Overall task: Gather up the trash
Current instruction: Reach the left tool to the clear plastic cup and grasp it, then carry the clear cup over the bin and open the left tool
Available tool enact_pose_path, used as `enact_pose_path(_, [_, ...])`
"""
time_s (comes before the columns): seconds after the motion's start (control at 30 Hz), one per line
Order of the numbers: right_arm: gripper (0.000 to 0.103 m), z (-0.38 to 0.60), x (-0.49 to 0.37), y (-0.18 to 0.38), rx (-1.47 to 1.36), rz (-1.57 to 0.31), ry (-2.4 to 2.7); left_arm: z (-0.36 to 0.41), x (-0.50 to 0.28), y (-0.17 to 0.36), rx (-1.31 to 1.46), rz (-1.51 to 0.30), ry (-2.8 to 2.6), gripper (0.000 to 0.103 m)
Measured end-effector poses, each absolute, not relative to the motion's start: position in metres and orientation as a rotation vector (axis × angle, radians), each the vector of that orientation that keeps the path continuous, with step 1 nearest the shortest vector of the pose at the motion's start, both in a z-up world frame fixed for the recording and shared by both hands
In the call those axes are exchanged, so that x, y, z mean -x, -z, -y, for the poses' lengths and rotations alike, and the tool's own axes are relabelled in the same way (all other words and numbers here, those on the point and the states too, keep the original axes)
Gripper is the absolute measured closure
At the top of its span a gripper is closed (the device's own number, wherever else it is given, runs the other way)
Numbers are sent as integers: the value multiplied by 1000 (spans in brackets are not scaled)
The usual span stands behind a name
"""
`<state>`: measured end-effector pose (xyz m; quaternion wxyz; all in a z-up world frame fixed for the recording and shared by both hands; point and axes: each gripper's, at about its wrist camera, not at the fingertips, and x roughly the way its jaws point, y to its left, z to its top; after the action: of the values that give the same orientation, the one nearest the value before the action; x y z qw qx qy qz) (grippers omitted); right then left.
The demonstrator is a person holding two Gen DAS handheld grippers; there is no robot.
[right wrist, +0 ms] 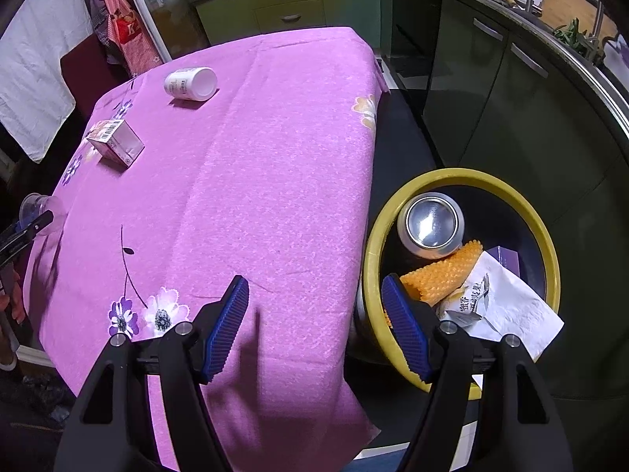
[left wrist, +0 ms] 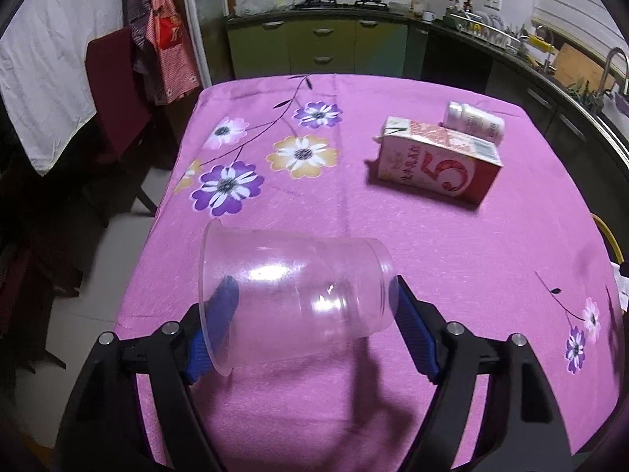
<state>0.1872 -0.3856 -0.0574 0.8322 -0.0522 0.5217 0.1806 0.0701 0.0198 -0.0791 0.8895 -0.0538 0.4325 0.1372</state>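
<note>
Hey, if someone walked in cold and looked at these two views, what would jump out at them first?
First, the clear plastic cup lying sideways between the pads of the left tool, low over the pink flowered tablecloth. Next, the yellow-rimmed bin beside the table's right edge, already holding a can, orange wrapper and paper, with the right tool open above its rim. Farther back, a carton and white bottle lie on the cloth.

Ahead of my left gripper (left wrist: 310,314), filled by the clear cup (left wrist: 291,299), bare cloth runs to the carton (left wrist: 436,161) and white bottle (left wrist: 473,120) far right. My right gripper (right wrist: 314,314) gapes over the table edge; the yellow bin (right wrist: 550,259) sits just right.
</note>
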Motion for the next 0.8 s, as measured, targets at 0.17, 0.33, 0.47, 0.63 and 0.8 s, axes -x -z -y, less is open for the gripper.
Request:
enact_pose_path(0.17, [33,387,-185,58,111,-1107,-379,-4,-70,65,81,-868,-235,29])
enact_pose_path(0.33, [33,399,-176,51,95,-1087,-358,20,-76,47,51,-841,-141,29])
enact_pose_path(0.47, [33,419,-165,43,67,-1061,-322,57,-92,31,7,-825,-15,29])
enact_pose_path(0.63, [33,462,-147,30,41,-1020,-209,120,-119,16,-53,-805,177,29])
enact_pose_path(0.8, [32,517,-125,18,-26,-973,-93,208,-152,7,-126,-836,468,29])
